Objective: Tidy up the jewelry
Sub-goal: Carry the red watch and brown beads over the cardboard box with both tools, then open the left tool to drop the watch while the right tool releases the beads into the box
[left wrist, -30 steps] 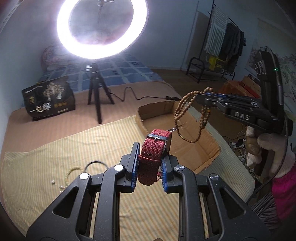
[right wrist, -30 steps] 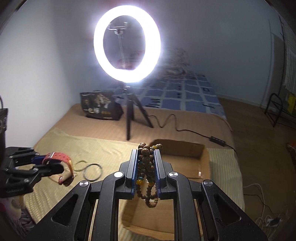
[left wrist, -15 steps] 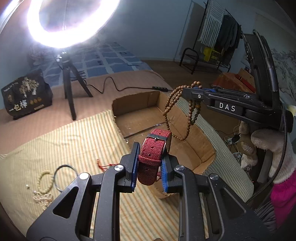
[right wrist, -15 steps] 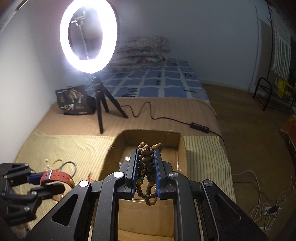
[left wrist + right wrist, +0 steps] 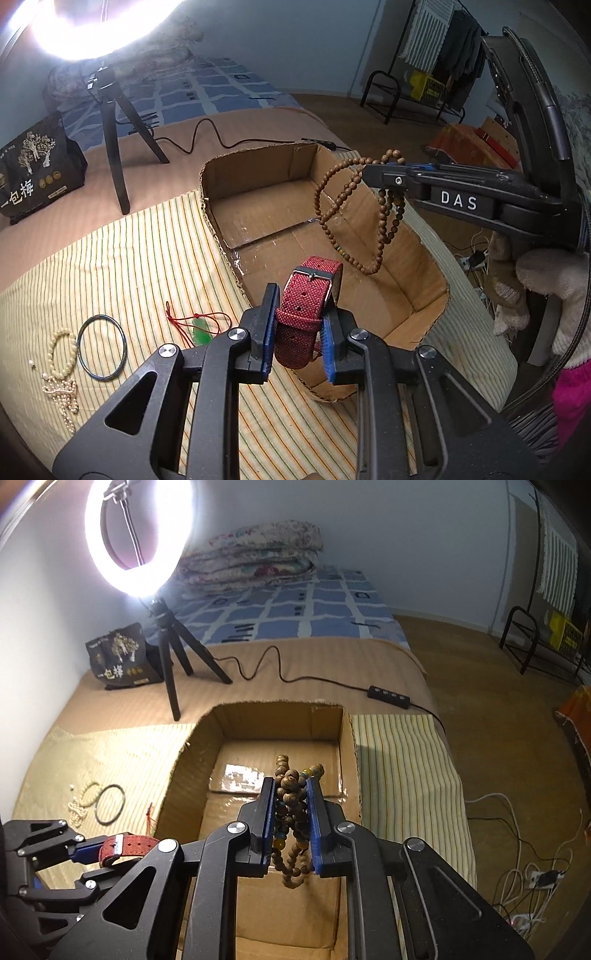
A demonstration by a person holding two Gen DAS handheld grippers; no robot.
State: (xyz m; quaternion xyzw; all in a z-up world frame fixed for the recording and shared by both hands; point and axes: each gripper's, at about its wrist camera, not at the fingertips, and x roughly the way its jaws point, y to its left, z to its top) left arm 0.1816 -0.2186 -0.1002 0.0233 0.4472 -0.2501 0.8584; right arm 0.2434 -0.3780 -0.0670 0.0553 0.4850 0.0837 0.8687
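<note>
Left gripper [image 5: 297,328] clamping red woven watch strap [image 5: 306,306], holding it above near corner of cardboard box [image 5: 430,314].
Right gripper [image 5: 290,821] pinching bunched wooden bead strand [image 5: 291,812], loops dangling over box floor.
Advising: lowering each piece inside walls before letting go, keeping loops off rim, setting watch apart from beads, avoiding tangling.

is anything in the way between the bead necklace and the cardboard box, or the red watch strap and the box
Nothing visible. The bead necklace hangs from the right tongs straight above the open cardboard box, whose floor is bare. The red watch strap, pinched in the left tongs, is over the box's near edge with open air below.
</note>
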